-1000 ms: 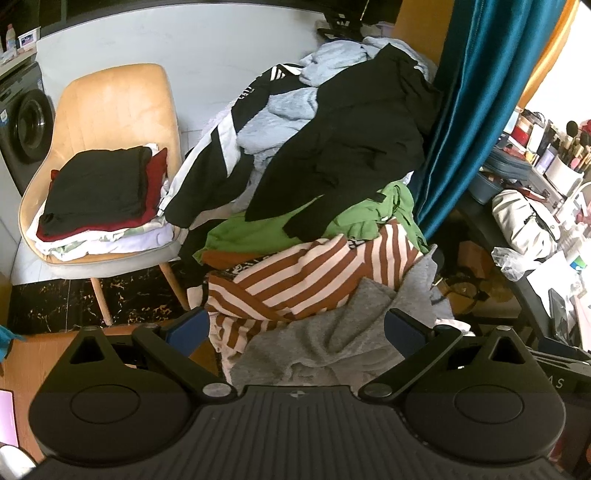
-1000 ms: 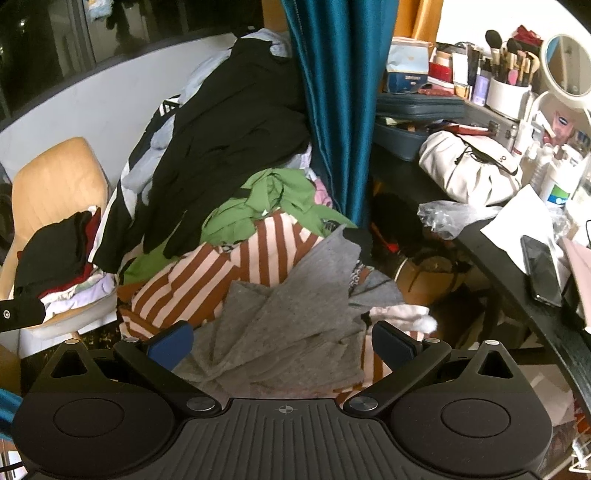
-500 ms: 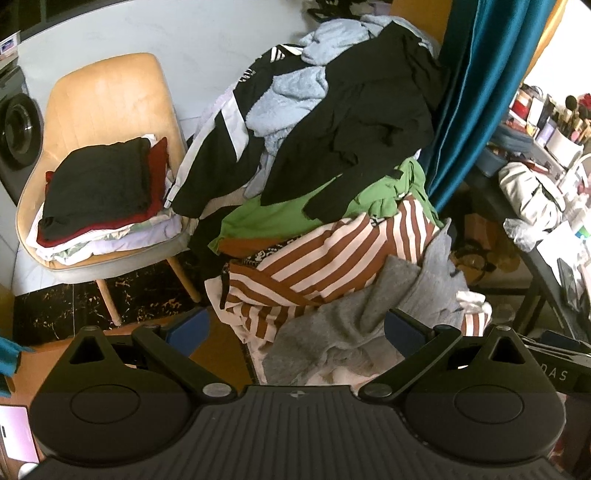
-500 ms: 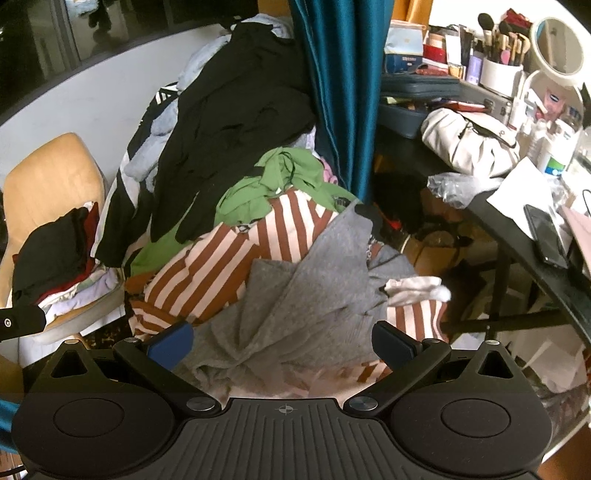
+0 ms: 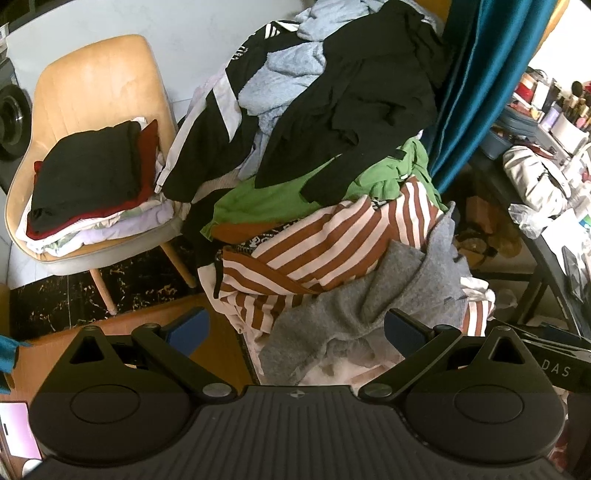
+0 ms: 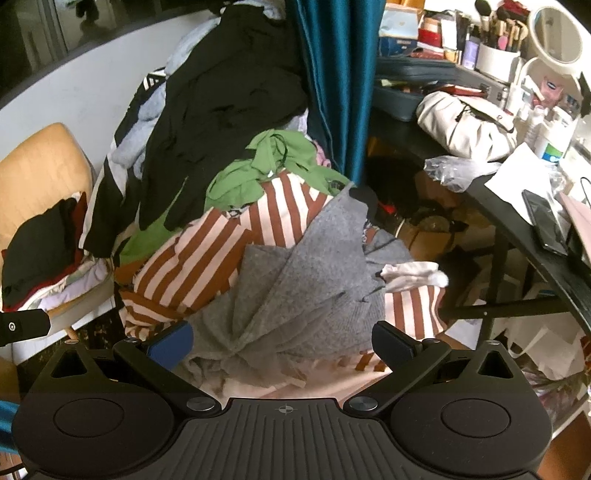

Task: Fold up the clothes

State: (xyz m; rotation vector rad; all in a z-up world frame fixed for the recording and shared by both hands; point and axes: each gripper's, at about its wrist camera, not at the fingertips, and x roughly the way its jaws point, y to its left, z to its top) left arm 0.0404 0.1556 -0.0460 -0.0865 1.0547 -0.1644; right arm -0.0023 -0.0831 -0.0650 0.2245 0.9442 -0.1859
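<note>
Left tongs spread wide, nothing between the blue pads; right tongs likewise wide and empty. Both hang above the near edge of the clothes pile, apart from the cloth.

Pile: tall heap, fills the centre of both views from 12 o'clock down to 6 o'clock. Largest to smallest:
- black garment draped over the top, toward 12 o'clock.
- brown-and-white striped garment across the middle, under the black one's lower edge.
- grey knit garment lowest and nearest, lying on the striped one, at 6 o'clock just ahead of both tongs.
- green garment between black and striped layers.
- pale blue fleece piece near the top, partly under the black garment.

Teal curtain hangs beside the pile at 1 o'clock, touching it.

Tan chair at 10 o'clock in the left view, well apart from the tongs; folded stack on its seat, black item on top.

Bench at 3 o'clock in the right view, cluttered: cream bag, round mirror, dark phone.
</note>
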